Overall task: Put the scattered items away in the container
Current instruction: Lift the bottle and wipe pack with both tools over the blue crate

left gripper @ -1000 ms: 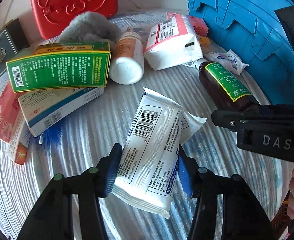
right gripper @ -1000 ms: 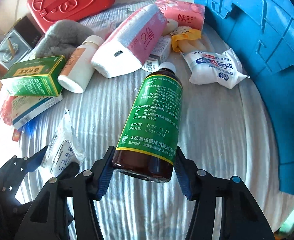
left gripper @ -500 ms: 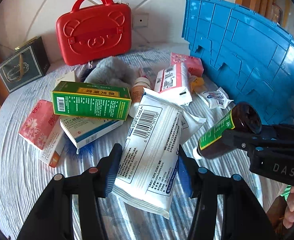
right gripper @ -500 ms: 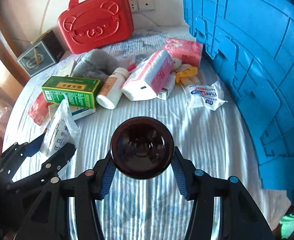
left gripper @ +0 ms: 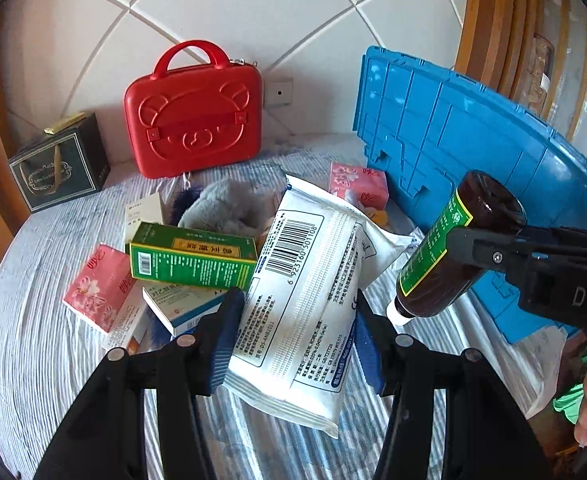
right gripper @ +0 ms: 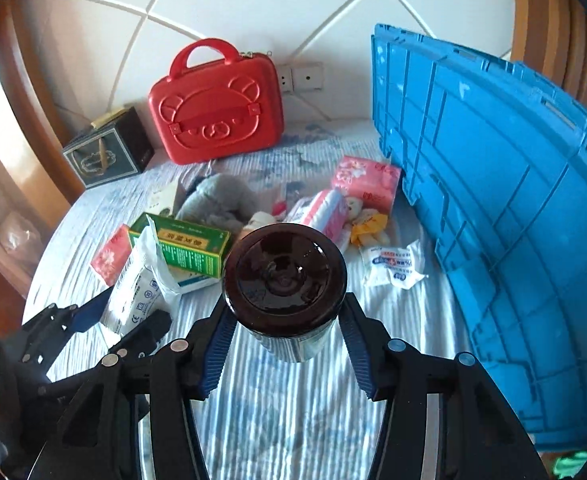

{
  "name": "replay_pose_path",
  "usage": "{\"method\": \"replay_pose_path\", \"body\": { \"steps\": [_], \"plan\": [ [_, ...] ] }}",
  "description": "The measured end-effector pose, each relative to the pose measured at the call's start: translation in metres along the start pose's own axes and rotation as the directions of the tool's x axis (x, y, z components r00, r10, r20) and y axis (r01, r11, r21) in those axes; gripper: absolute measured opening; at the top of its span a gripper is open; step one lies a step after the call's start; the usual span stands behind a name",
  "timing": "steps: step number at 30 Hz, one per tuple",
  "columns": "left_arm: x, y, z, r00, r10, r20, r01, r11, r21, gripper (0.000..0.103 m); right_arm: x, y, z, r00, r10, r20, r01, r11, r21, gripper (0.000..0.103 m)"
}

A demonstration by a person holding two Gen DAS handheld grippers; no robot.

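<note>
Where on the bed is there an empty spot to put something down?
Bare striped bedcover lies open between the small white sachet and the blue crate, and along the near edge. Another patch sits before the dark gift box. It is crowded around the green box and grey plush.

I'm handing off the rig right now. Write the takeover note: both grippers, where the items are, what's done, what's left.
Left gripper: shut on the white wipes pack, lifted off the bed.
Right gripper: shut on the brown medicine bottle, cap end pointing down.
Blue crate: stands to the right; its inside is not visible.
Done: both items picked up.
Left: drop both in the crate, then collect the green box, tissue packs, grey plush and the small packets.
</note>
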State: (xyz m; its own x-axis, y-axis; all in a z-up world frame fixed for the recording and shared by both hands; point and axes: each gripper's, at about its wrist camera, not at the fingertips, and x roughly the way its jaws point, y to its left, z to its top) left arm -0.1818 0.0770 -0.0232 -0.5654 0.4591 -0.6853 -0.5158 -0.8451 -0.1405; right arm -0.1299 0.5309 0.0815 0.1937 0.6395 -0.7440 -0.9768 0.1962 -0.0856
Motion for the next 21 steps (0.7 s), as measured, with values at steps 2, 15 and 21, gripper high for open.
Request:
{"method": "replay_pose_path", "body": {
  "steps": [2,15,21],
  "plan": [
    [-0.008,-0.006,0.013,1.0,0.006,0.023,-0.006,1.0,-0.006,0.052,-0.014,-0.004,0.014,1.0,0.002,0.028,-0.002,1.0,-0.009,0.051],
    [-0.045,-0.115,0.107,0.98,0.061,0.189,-0.066,0.998,0.018,0.052,-0.11,-0.086,0.105,0.972,0.104,0.21,-0.081,0.99,-0.113,0.051],
    [-0.041,-0.193,0.151,0.977,0.085,0.195,-0.085,0.996,-0.009,0.052,-0.148,-0.154,0.147,0.957,0.136,0.256,-0.085,0.976,-0.201,0.051]
  ]
}}
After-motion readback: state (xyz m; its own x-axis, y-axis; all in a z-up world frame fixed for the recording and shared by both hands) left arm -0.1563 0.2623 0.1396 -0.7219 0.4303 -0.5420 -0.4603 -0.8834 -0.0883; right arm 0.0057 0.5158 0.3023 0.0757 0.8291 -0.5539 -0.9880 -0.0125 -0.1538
